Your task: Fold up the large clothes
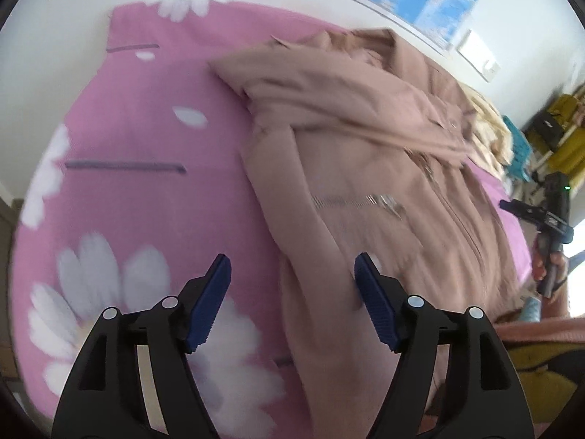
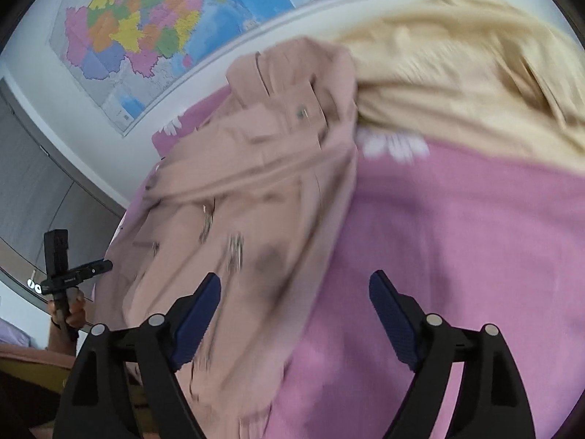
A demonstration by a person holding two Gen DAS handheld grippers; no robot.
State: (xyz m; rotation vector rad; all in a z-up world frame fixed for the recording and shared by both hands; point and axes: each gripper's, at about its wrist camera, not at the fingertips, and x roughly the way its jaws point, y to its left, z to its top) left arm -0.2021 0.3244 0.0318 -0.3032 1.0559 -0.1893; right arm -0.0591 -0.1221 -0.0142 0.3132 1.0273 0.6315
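A dusty-pink zip jacket [image 1: 373,168] lies on a pink bed sheet with white flowers [image 1: 146,139], one sleeve folded across its front. My left gripper [image 1: 292,274] is open and empty, hovering over the jacket's left edge near the hem. In the right wrist view the same jacket [image 2: 248,197] lies left of centre on the sheet [image 2: 457,241]. My right gripper [image 2: 294,292] is open and empty above the jacket's right edge. The right gripper also shows in the left wrist view [image 1: 548,216], and the left gripper shows in the right wrist view [image 2: 69,274].
A cream garment [image 2: 457,69] is heaped on the bed beyond the jacket; it also shows in the left wrist view [image 1: 490,124]. A wall map [image 2: 153,25] hangs behind the bed. Yellow and teal items [image 1: 563,124] stand on shelves at the right.
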